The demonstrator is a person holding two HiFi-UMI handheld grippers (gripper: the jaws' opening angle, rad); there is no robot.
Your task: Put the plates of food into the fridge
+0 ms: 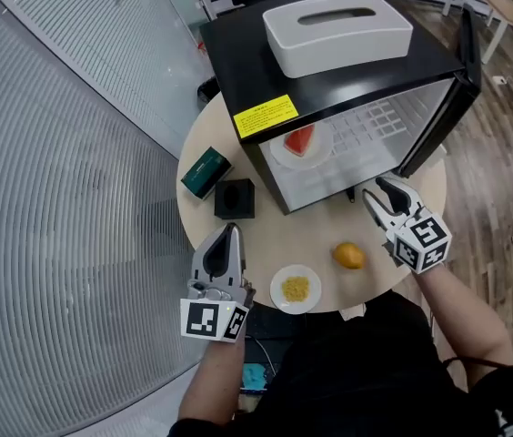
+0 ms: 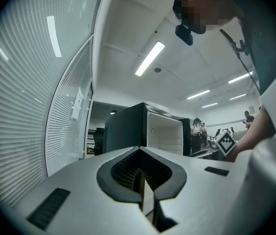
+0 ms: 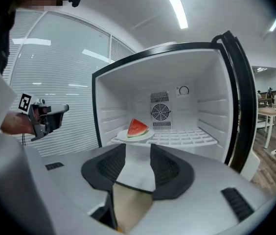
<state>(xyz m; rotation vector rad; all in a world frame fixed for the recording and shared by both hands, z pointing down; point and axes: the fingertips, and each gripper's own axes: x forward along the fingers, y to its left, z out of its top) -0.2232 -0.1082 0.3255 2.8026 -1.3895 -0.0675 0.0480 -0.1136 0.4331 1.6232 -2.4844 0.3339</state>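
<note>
- Your right gripper, in the head view, stands part open and empty just before the open fridge. The plate of yellow food lies on the table between it and your left gripper.
- Left gripper view — jaws together, gripping nothing.
- Right gripper view — jaws apart, with the watermelon plate straight ahead on the fridge shelf.

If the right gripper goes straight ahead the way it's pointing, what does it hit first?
Probably the watermelon plate at the front of the fridge; the right gripper frames it between open jaws, though depth is unclear.
</note>
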